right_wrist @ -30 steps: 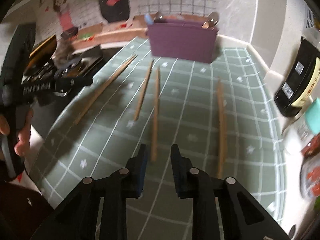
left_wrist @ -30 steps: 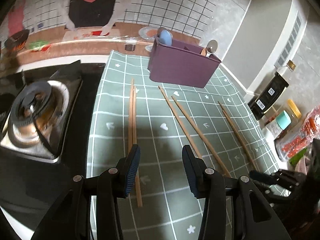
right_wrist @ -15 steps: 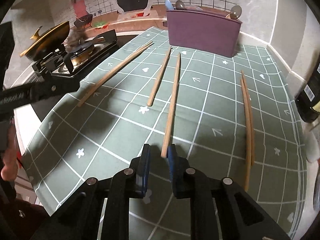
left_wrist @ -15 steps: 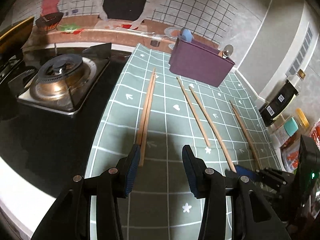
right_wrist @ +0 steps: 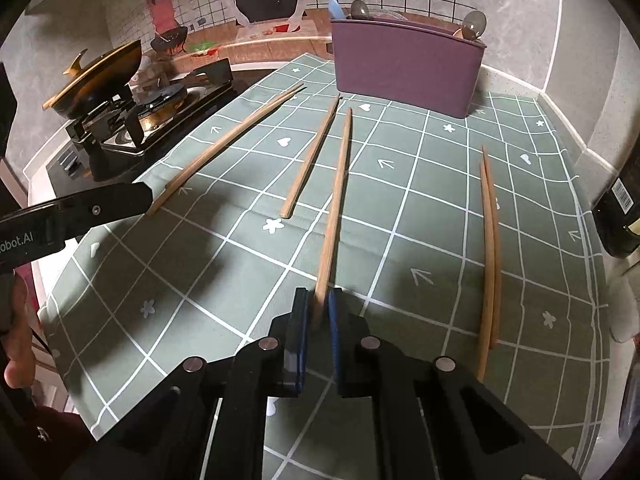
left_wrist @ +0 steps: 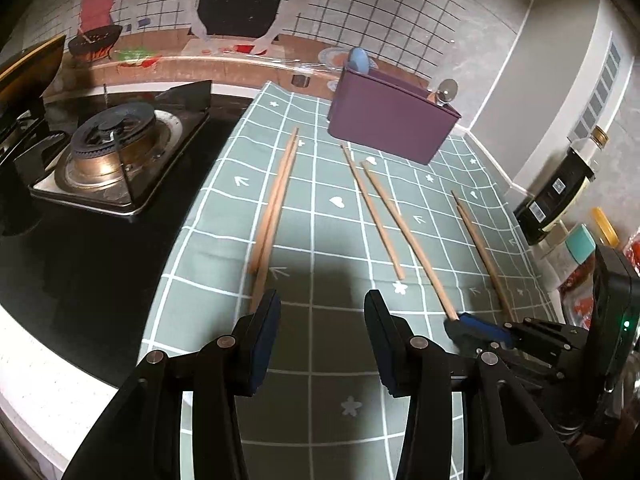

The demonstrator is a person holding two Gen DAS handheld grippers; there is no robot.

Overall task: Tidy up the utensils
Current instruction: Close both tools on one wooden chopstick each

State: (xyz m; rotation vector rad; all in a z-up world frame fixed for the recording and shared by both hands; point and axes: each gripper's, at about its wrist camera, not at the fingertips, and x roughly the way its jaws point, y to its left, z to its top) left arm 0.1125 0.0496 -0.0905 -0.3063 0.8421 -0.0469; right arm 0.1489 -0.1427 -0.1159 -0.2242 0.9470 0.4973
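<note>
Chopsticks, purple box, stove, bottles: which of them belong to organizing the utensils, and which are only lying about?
Belong to the job:
- six wooden chopsticks on the green cloth
- purple holder
- right gripper, shut on one chopstick
- left gripper, open

Only lying about:
- gas stove
- golden pan
- dark bottle

- The left claw, reaching in from 9 o'clock in the right wrist view, has white letters on its black arm: "obot.AI". The start is cut off at the edge.
- The dark bottle at 3 o'clock has white labels with codes, too small to read.
</note>
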